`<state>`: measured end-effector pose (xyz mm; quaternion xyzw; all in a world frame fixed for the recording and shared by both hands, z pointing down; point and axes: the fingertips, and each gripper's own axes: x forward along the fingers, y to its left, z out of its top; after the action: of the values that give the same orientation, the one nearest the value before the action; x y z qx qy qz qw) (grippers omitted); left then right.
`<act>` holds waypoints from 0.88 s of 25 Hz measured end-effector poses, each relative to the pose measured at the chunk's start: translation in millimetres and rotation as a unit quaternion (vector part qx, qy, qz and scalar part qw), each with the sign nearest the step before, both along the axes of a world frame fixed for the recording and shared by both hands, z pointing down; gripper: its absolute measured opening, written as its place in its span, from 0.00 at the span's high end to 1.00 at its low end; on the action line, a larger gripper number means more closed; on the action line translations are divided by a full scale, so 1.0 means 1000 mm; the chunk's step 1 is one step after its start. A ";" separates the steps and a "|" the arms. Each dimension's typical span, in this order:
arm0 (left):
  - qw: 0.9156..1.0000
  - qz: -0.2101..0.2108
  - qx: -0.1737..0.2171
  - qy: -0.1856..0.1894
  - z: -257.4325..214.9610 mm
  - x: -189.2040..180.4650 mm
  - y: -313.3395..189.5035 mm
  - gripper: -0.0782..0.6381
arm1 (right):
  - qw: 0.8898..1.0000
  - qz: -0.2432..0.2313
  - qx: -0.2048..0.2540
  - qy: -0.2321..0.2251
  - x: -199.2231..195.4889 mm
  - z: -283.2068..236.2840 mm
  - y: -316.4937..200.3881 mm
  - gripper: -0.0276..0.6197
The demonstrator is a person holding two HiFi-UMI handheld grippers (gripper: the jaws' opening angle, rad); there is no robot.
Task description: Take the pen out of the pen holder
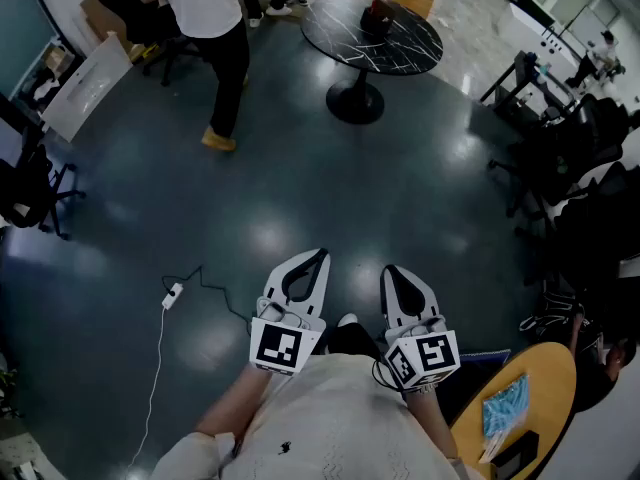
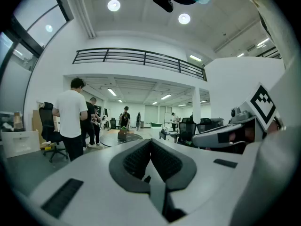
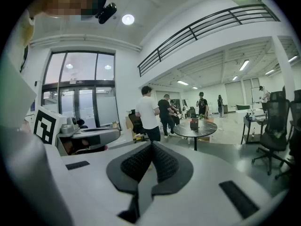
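No pen or pen holder shows clearly in any view. My left gripper [image 1: 321, 255] and right gripper [image 1: 389, 269] are held side by side close to the person's chest, pointing forward over the dark floor. Both are shut with nothing between their pads. In the left gripper view the left gripper [image 2: 150, 143] has its ribbed black pads pressed together. The right gripper [image 3: 151, 146] looks the same in its own view. A round black marble-top table [image 1: 372, 30] stands far ahead with a small dark object [image 1: 378, 13] on it; what that object is I cannot tell.
A person in a white shirt [image 1: 205, 8] stands at the far left of the black table [image 3: 194, 126]. Office chairs [image 1: 560, 158] crowd the right side. A yellow round table [image 1: 530, 368] sits at the bottom right. A white cable with a switch [image 1: 172, 296] lies on the floor to the left.
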<state>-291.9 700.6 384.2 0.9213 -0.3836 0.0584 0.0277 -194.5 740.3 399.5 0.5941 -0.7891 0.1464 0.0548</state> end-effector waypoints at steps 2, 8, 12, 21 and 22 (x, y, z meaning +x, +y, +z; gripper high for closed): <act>1.000 -0.004 0.000 0.013 0.003 0.001 -0.004 0.87 | 1.000 -0.001 -0.003 0.001 0.000 0.001 -0.004 0.93; 1.000 0.005 -0.006 -0.003 0.012 0.010 -0.022 0.87 | 1.000 0.009 -0.014 -0.013 0.010 0.006 -0.025 0.93; 1.000 0.003 0.020 0.020 0.003 0.026 -0.046 0.87 | 1.000 0.012 -0.018 -0.016 0.022 0.010 -0.048 0.93; 0.999 -0.019 -0.022 -0.014 0.021 0.058 -0.137 0.87 | 0.999 -0.004 -0.030 -0.026 0.059 0.023 -0.140 0.93; 0.999 -0.022 -0.025 -0.016 0.022 0.064 -0.150 0.87 | 0.999 -0.008 -0.032 -0.026 0.065 0.025 -0.151 0.93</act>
<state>-227.9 550.7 406.1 0.9104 -0.4029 0.0820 0.0455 -129.8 589.5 424.1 0.5816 -0.7900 0.1866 0.0541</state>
